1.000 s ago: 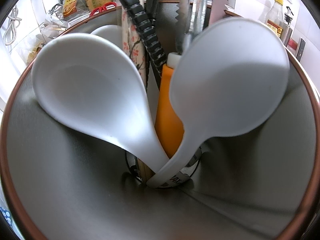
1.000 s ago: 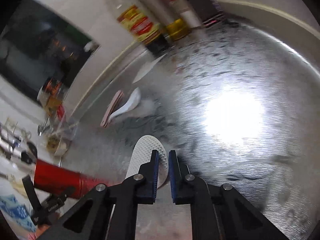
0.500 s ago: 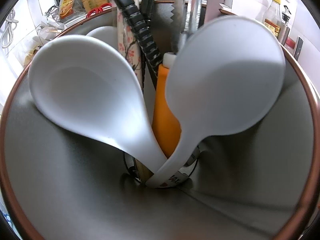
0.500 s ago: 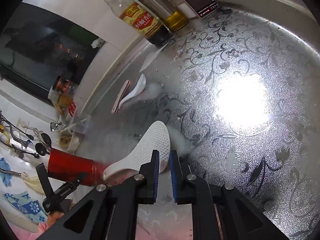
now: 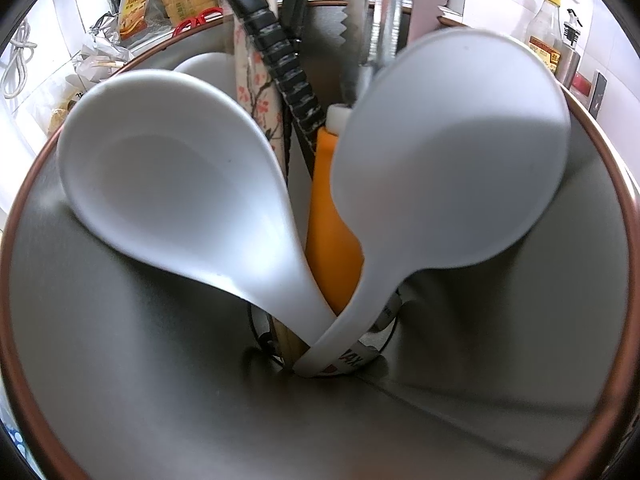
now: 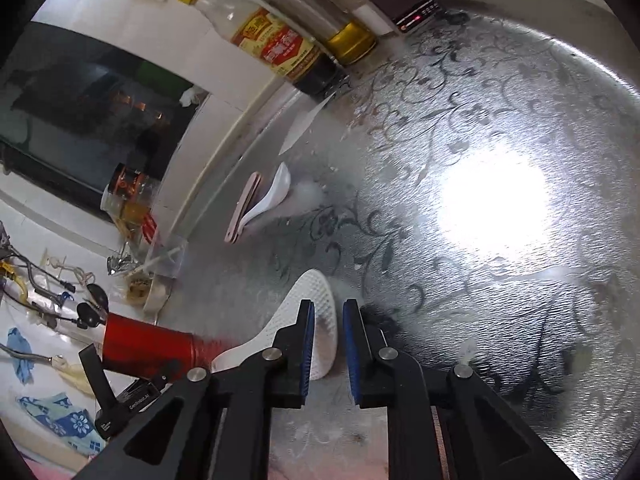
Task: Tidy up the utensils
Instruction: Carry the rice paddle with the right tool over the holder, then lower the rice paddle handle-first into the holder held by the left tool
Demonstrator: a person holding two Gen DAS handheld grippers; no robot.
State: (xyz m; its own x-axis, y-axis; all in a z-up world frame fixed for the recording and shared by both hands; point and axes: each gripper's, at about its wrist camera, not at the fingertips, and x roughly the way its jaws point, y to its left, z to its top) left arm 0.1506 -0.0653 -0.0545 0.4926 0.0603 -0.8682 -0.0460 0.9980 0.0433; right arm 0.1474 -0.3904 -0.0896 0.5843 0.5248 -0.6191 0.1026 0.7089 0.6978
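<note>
The left wrist view looks straight down into a brushed-steel utensil cylinder with a copper-coloured rim, which serves as the reference landmark here. Inside it, two white ceramic ladle-shaped spoons stand bowl-up with their handles crossing at the bottom, beside an orange plastic handle, a black ribbed handle and a serrated steel blade; all are stored handle-down, evidently so the working ends stay reachable. The left gripper itself does not appear in its own view, so whether its fingers are released or clenched cannot be told; judging by how the cylinder fills that view, the gripper appears to be steadying the container for loading. Away from the cylinder, on the silver floral-patterned desk, lies a white perforated plastic rice paddle, directly under the right gripper. Its blue-padded fingers have just been opening and now stand slightly parted and released, with the paddle beneath the gap but not pressed. Farther off on the desk rest a small white soup spoon and a pair of pink chopsticks, touching one another, not yet stowed. The paddle looks the next item for collection; its flat lie could make the pickup awkward.
</note>
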